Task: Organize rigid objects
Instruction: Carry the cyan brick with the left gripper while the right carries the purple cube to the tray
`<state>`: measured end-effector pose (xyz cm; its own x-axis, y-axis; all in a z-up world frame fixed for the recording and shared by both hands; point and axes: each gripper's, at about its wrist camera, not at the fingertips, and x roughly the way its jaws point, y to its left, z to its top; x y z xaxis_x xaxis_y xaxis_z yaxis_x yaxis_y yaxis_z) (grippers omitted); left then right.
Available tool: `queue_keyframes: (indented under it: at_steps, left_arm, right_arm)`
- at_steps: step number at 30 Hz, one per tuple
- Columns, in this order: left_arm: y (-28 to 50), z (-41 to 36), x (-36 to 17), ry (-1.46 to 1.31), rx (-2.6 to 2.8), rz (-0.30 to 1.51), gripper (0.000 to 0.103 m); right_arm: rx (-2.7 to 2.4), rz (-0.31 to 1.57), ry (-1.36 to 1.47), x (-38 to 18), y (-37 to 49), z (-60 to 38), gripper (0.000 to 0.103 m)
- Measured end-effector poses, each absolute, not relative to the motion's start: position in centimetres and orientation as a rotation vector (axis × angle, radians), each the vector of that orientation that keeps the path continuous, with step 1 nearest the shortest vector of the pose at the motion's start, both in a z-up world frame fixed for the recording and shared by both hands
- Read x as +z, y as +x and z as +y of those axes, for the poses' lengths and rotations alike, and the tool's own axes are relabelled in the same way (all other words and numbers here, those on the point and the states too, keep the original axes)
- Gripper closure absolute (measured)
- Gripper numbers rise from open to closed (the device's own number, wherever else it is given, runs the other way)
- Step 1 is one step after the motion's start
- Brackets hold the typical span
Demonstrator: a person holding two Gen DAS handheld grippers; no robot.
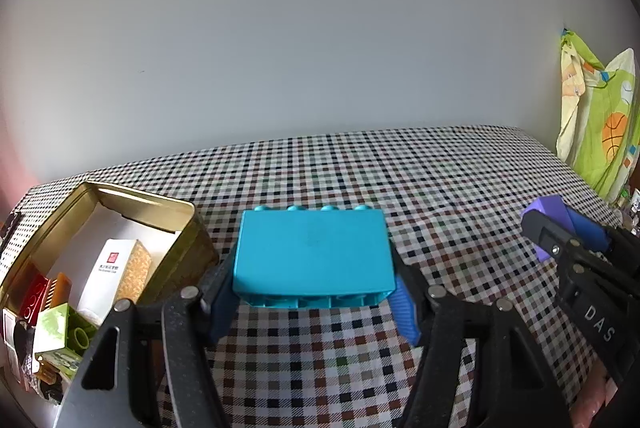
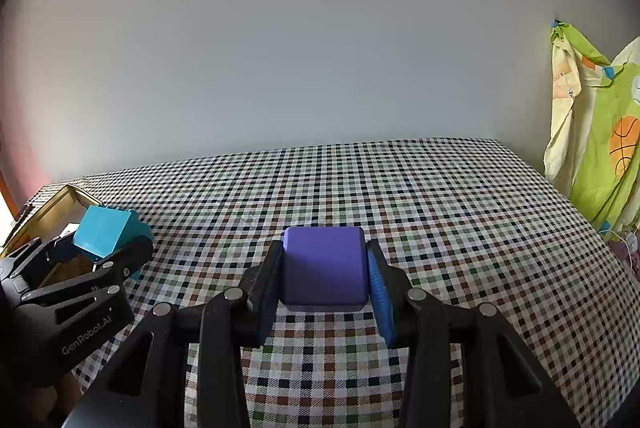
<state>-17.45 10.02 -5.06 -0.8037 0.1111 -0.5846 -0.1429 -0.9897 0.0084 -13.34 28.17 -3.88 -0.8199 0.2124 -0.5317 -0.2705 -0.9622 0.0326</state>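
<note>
My left gripper (image 1: 314, 288) is shut on a large turquoise building brick (image 1: 314, 254), held above the checked tablecloth with its studs facing away. A gold tin (image 1: 120, 200) lies open just to its left, holding a white box (image 1: 106, 270), a green brick (image 1: 60, 328) and other small items. In the right wrist view my right gripper (image 2: 324, 280) is shut on a purple cube (image 2: 324, 266), also lifted over the cloth. From that view the left gripper (image 2: 100, 260) and its turquoise brick (image 2: 104, 234) show at the far left, in front of the tin (image 2: 52, 208).
The table wears a checked cloth (image 2: 400, 196) and ends at a plain wall behind. A green and yellow printed fabric (image 2: 592, 132) hangs past the table's right edge. The right gripper (image 1: 568, 240) with the purple cube (image 1: 548, 206) shows at the right of the left wrist view.
</note>
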Motion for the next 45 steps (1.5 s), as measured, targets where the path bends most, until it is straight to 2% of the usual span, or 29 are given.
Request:
queue_keyframes:
  at_steps: [45]
  left_arm:
    - [-14.6,7.8,-4.0,-0.746,2.971,0.061,0.039]
  right_arm:
    - [2.847,0.044,-0.578,-2.6,-10.9,26.0,0.06]
